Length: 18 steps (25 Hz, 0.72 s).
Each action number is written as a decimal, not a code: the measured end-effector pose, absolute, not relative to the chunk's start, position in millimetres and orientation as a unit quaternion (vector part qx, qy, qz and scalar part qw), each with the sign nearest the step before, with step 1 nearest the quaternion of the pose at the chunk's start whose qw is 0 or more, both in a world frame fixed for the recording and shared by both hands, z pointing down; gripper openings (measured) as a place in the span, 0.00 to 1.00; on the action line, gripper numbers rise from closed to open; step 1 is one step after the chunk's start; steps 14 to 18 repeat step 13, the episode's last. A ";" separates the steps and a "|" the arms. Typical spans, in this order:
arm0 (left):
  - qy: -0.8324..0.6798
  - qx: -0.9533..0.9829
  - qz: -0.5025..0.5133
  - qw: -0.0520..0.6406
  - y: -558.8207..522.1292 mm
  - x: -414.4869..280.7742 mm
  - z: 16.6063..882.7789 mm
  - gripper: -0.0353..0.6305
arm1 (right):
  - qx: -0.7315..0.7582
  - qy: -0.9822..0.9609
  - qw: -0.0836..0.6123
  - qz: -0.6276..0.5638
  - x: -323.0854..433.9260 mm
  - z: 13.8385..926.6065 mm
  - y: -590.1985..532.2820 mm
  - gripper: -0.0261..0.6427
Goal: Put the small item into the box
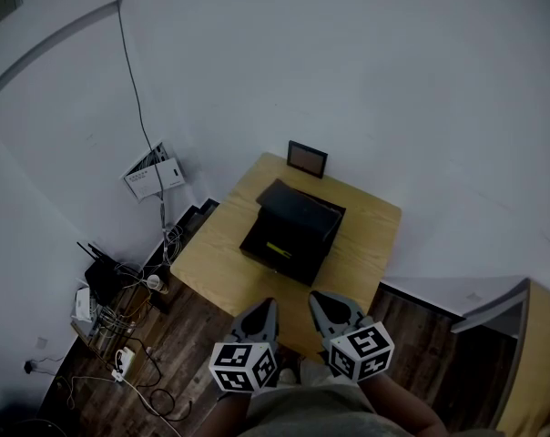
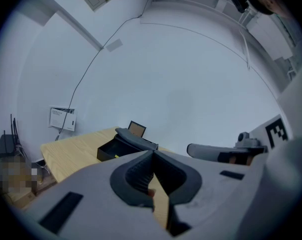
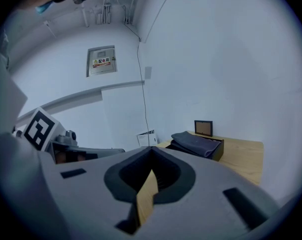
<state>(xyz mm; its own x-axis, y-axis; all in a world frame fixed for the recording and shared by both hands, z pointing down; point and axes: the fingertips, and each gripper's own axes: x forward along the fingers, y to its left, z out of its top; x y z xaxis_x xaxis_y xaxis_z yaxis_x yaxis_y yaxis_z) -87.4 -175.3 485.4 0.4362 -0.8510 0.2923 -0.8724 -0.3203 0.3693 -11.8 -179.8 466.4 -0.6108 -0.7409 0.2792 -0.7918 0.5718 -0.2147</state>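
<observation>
A black box stands open in the middle of the wooden table, its dark lid tipped back. A small yellow-green item lies inside it, also visible as a yellow speck in the left gripper view. Both grippers hover side by side over the table's near edge, short of the box. My left gripper has its tips together with nothing between them. My right gripper is shut and empty too. The box lies ahead and to the right in the right gripper view.
A small picture frame stands at the table's far edge behind the box. Left of the table, cables, a router and a power strip clutter the floor. A white panel leans at the wall. Wooden furniture stands at the right.
</observation>
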 end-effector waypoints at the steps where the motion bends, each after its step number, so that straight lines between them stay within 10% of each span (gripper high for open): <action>1: -0.531 0.812 0.021 0.242 -175.9 -87.0 484.6 0.06 | 0.434 -0.883 0.078 0.159 -11.4 465.5 -180.3 0.04; 18: -0.528 0.815 0.016 0.240 -179.5 -78.5 482.4 0.06 | 0.437 -0.884 0.071 0.150 -3.9 458.5 -182.7 0.04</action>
